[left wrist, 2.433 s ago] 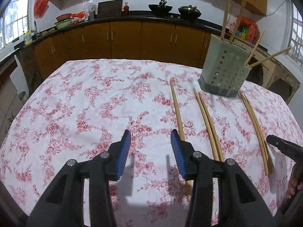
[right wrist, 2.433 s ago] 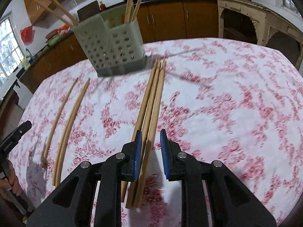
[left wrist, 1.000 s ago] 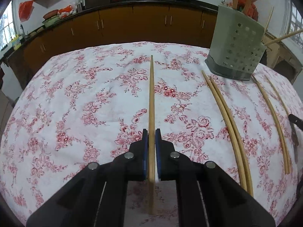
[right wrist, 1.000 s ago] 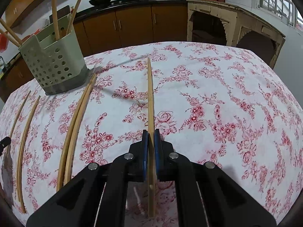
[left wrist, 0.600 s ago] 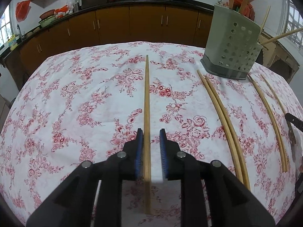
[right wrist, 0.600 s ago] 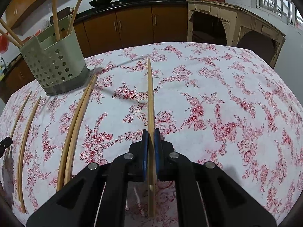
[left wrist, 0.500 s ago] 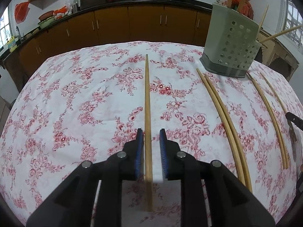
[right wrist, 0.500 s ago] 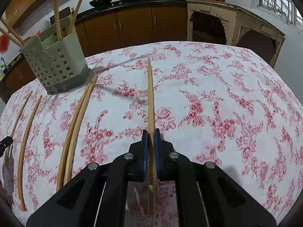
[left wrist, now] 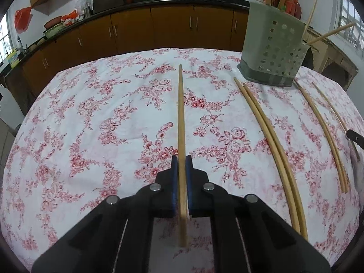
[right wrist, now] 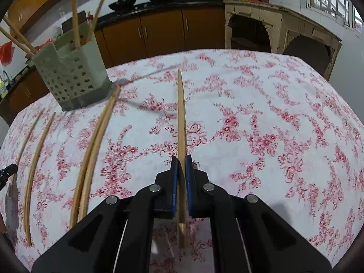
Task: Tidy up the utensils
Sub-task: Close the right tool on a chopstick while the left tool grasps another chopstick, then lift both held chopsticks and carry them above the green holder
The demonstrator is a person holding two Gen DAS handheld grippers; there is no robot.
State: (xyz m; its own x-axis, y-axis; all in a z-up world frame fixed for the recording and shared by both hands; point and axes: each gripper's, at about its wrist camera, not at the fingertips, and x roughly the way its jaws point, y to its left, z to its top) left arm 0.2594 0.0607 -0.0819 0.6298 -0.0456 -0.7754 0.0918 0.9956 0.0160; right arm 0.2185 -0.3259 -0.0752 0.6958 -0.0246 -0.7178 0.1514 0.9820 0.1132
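Floral tablecloth (left wrist: pixel 91 118), four loose chopsticks (left wrist: pixel 270 141), one holder (left wrist: pixel 273 52), two clamped chopsticks (left wrist: pixel 180 122).

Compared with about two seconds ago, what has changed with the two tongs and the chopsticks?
Both tongs were open then. Now the left tongs are shut on one chopstick, after briefly loosening, and the right tongs are shut on another chopstick. The perforated utensil holder and the remaining chopstick pairs on the floral tablecloth stayed.
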